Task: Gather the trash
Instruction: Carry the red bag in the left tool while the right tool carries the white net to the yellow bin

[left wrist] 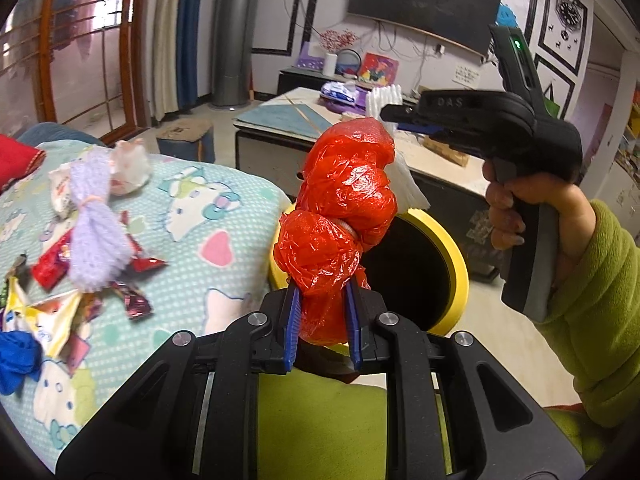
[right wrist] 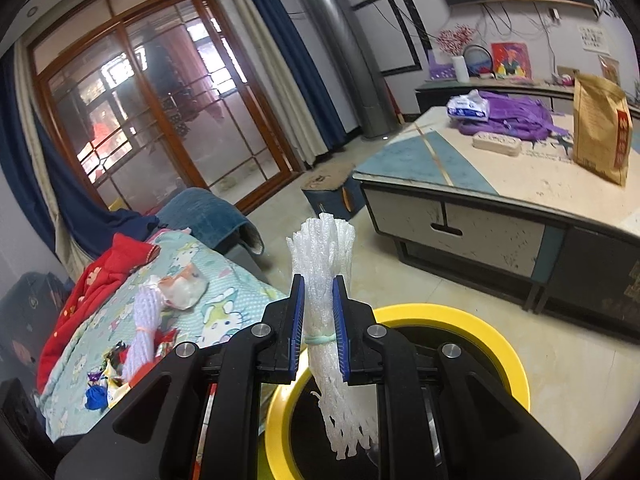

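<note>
My left gripper is shut on a crumpled red plastic bag, held upright above the yellow-rimmed bin. My right gripper is shut on a white foam net bundle tied with a green band, above the bin's yellow rim. The right gripper also shows in the left wrist view, just behind the red bag. More trash lies on the bed: a lilac foam net, a red wrapper, a white wad and small candy wrappers.
The bed has a cartoon-cat quilt with red clothing at its far end. A low table stands across the floor with a purple bag and a brown paper bag. A small box sits on the floor.
</note>
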`<state>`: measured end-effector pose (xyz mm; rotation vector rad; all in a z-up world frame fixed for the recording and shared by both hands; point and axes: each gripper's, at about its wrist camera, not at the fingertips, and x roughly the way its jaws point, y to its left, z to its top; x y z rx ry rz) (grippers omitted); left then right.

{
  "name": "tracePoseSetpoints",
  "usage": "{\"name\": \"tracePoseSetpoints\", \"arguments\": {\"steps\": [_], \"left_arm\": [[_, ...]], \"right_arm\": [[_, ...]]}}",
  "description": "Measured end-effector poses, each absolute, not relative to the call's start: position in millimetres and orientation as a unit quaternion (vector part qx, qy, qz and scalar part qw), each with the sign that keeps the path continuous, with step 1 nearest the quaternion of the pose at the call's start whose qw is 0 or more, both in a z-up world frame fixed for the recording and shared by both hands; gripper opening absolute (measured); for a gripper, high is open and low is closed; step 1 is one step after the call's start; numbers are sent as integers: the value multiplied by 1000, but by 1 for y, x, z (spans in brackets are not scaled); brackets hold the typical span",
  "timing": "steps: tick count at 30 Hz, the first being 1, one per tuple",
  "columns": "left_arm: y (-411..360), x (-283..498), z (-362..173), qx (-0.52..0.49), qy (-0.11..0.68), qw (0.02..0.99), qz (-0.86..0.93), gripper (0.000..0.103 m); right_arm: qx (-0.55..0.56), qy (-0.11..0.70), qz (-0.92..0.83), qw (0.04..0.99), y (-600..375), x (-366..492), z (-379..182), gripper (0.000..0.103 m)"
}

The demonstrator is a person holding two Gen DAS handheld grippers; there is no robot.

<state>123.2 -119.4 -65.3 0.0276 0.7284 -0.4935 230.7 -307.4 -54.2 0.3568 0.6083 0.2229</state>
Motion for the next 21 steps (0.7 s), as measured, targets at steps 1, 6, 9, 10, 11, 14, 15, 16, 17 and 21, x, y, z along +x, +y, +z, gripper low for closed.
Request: {"name": "tracePoseSetpoints", "arguments": {"steps": [1, 6, 9, 10, 11, 14, 15, 16, 17, 21], "left_arm": [[-124, 124, -68, 16, 356, 902, -243, 14], [-145, 132, -80, 32, 369, 891, -261, 14], [-156, 134, -89, 38, 380, 884, -268, 14], [-160, 135, -93, 43, 384, 881, -272, 14], [-163, 136, -95, 47, 386, 879, -274, 14], [-169, 139, -104, 54, 395, 873, -281, 14], [-172, 140, -108, 56, 399, 871, -282, 14], [-173, 142, -110, 58, 401, 869, -283, 14], [-175, 142, -112, 59, 404, 868, -285, 14], [-180, 146, -117, 66, 406, 864, -292, 14]], "right_arm": [[177, 300, 106, 931, -310, 232, -57, 14], [185, 318, 95, 925, -320, 238, -65, 14], [193, 327, 89, 921, -325, 241, -70, 14], [195, 329, 87, 920, -327, 242, -72, 14], [197, 331, 85, 919, -328, 243, -73, 14], [202, 338, 80, 916, -331, 246, -77, 14], [203, 340, 80, 915, -332, 247, -78, 14], [204, 342, 79, 914, -332, 248, -80, 14], [204, 344, 78, 913, -332, 249, -81, 14], [200, 352, 77, 911, -329, 251, -86, 16]]}}
